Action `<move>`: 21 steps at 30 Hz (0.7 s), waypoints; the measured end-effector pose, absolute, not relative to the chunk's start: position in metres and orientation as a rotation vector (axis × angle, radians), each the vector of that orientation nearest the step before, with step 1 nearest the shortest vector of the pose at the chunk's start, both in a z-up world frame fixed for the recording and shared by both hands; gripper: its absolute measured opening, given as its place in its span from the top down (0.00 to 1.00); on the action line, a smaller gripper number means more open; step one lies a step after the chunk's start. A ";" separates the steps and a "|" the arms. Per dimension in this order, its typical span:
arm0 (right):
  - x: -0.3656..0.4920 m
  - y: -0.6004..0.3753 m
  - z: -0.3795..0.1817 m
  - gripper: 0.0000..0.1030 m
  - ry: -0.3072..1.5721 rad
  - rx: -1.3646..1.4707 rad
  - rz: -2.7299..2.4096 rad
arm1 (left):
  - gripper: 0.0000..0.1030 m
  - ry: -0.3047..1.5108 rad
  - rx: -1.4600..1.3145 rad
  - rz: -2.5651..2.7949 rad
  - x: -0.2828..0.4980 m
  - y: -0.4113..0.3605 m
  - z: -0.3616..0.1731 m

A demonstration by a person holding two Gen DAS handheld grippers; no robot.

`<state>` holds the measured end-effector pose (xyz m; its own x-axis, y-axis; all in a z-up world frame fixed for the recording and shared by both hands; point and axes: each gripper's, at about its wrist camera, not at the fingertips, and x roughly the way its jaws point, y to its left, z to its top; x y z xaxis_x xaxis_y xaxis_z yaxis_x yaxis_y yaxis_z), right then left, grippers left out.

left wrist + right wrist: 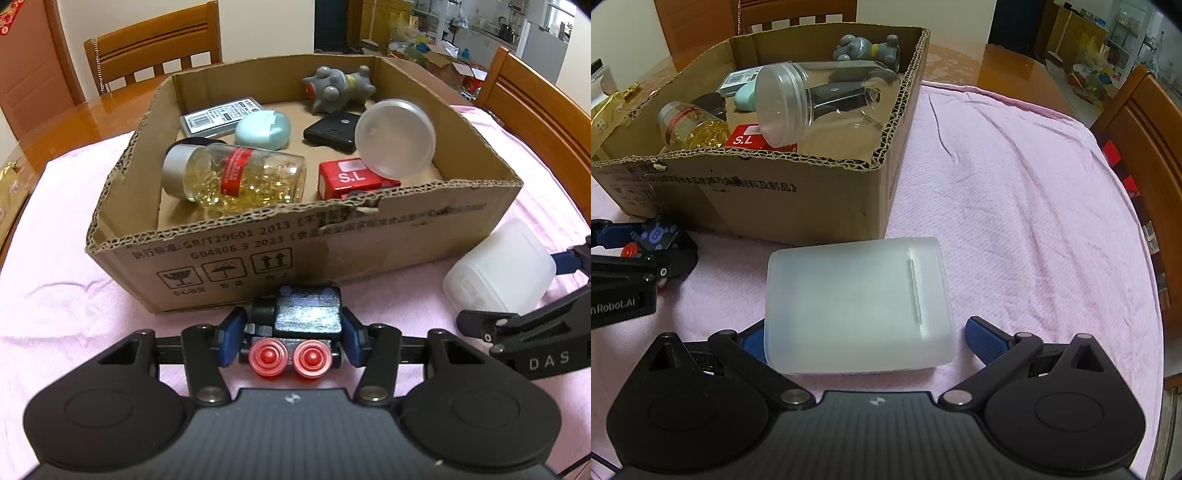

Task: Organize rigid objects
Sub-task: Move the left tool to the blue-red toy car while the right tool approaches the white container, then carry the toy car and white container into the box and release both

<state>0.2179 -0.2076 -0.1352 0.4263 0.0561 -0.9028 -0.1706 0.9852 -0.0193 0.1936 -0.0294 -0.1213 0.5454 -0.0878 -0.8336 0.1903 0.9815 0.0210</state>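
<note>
A pink cloth (1015,192) covers the wooden worktop (74,125); chairs stand around. The left hand-held gripper (291,341) clamps a black toy (295,325); the right hand-held gripper (864,341) straddles a white box (857,302), unclamped.

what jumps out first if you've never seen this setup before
The torn-edged cardboard box on the pink cloth draws the eye first, cluttered with a capsule bottle lying on its side, a red box and a grey toy. In front of it, the left tool is shut on a small black toy with two red knobs. Right of that, a frosted white container lies between the open pads of the right tool.
</note>
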 end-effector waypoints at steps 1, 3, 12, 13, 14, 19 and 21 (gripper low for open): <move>0.219 -0.207 -0.135 0.00 1.126 -0.115 0.143 | 0.49 0.980 0.115 -0.167 0.194 -0.030 -0.121; 0.222 -0.206 -0.135 0.00 1.138 -0.121 0.147 | 0.49 0.979 0.118 -0.172 0.193 -0.029 -0.121; 0.229 -0.190 -0.122 0.00 1.126 -0.172 0.189 | 0.49 0.978 0.121 -0.185 0.193 -0.029 -0.121; 0.229 -0.189 -0.120 0.01 1.125 -0.171 0.197 | 0.49 0.977 0.121 -0.186 0.193 -0.028 -0.121; 0.230 -0.188 -0.118 0.02 1.129 -0.173 0.203 | 0.49 0.978 0.121 -0.185 0.193 -0.028 -0.121; 0.230 -0.183 -0.115 0.16 1.135 -0.217 0.195 | 0.49 0.979 0.124 -0.191 0.193 -0.028 -0.121; 0.231 -0.184 -0.115 0.16 1.145 -0.214 0.202 | 0.49 0.980 0.126 -0.192 0.194 -0.028 -0.121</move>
<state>0.2307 -0.1838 -0.1150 0.3997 0.0490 -0.9153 -0.2672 0.9614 -0.0652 0.1936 -0.0279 -0.1210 0.5424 -0.1044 -0.8336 0.2177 0.9758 0.0194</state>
